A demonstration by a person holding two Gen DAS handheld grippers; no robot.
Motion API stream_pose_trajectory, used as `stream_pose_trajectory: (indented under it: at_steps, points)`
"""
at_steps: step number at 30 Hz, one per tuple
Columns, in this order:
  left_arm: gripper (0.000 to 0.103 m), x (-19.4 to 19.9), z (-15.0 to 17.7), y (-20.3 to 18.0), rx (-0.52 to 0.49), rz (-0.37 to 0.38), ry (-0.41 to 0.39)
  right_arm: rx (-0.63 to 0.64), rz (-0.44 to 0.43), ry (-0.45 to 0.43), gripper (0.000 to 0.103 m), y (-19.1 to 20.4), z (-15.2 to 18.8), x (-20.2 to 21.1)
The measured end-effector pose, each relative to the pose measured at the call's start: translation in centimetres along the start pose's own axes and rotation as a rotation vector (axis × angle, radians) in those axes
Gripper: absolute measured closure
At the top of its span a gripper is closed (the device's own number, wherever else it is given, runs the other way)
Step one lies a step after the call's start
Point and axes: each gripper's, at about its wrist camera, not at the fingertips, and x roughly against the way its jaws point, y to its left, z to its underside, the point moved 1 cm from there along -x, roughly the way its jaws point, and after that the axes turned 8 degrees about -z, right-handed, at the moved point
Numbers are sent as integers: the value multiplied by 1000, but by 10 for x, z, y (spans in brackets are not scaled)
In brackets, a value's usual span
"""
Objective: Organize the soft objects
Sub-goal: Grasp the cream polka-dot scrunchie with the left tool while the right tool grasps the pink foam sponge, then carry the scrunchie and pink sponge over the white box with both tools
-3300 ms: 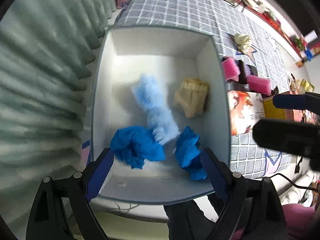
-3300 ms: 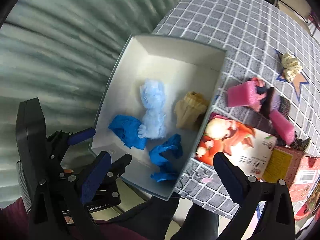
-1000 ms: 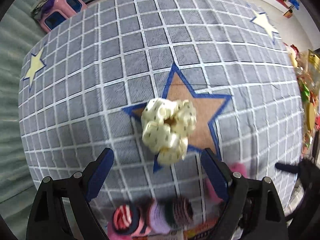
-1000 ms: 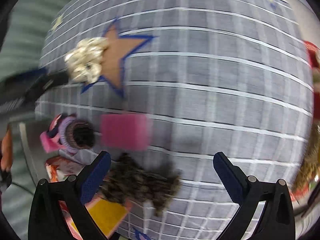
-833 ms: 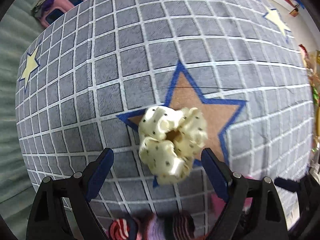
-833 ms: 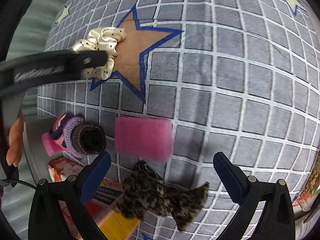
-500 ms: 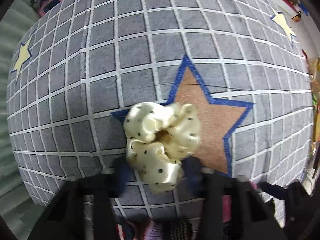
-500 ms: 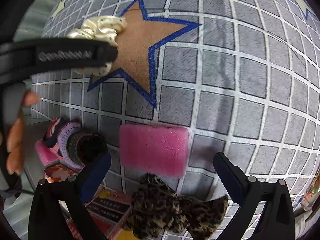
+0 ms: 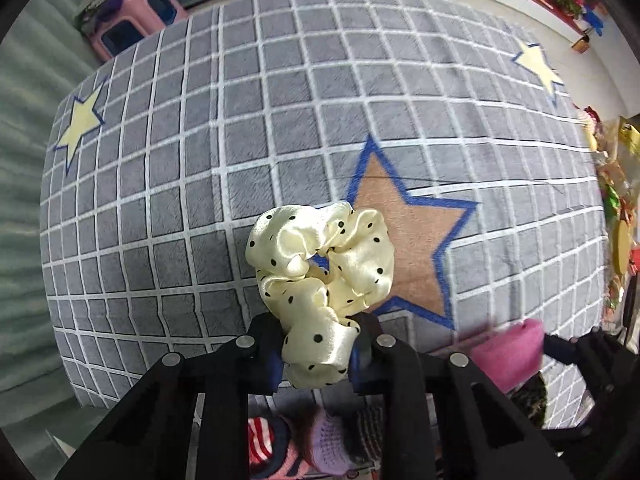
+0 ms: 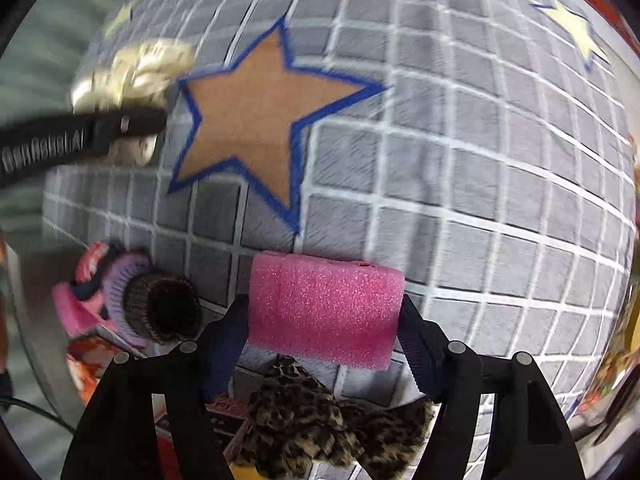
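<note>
Closed since a second ago: left gripper [image 9: 316, 354], now clamped on cream dotted scrunchie [image 9: 320, 276] above star-patterned cloth [image 9: 200, 184]. Right gripper [image 10: 324, 332] just narrowed, pads touching pink foam block [image 10: 324, 314].

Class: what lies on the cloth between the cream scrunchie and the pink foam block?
The right wrist view shows only the cloth's brown star between scrunchie and foam block.
</note>
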Motion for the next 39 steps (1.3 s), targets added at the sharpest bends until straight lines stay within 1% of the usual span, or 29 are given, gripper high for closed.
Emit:
stream_pose_trajectory:
  at_steps: [5, 7, 8, 10, 13, 16, 19, 22, 29, 30, 31, 33, 36, 39]
  points:
    - [77, 41, 4, -8, -57, 30, -61, -51, -9, -88, 31, -19, 11, 43]
    - [77, 60, 6, -26, -92, 49, -100, -75, -6, -125, 31, -25, 20, 61]
    - [77, 69, 10, -33, -100, 53, -136, -84, -4, -142, 31, -32, 24, 71]
    - [77, 89, 19, -47, -145, 73, -176, -104, 1, -166, 31, -34, 32, 85]
    - [77, 107, 34, -71, -193, 112, -215, -141, 7, -199, 31, -53, 50, 114]
    - [76, 126, 54, -87, -234, 145, -245, -177, 16, -221, 31, -59, 70, 128]
    - [76, 137, 72, -98, -282, 177, -263, -198, 31, -230, 31, -64, 88, 141]
    - [76, 147, 93, -111, -344, 200, -279, -215, 48, -236, 31, -63, 105, 145]
    - [76, 168, 153, -136, -479, 265, -290, -271, 95, -238, 31, -64, 147, 154]
    - [76, 170, 163, -139, -498, 276, -290, -295, 98, -217, 31, -63, 153, 155]
    - [76, 173, 173, -141, -519, 292, -290, -299, 103, -215, 31, -62, 157, 156]
    - [76, 176, 196, -143, -566, 310, -286, -303, 115, -210, 31, -59, 169, 157]
    - [76, 176, 224, -141, -624, 316, -287, -302, 122, -191, 31, -50, 186, 153]
    - [76, 170, 247, -130, -644, 332, -265, -309, 112, -170, 31, -39, 202, 145]
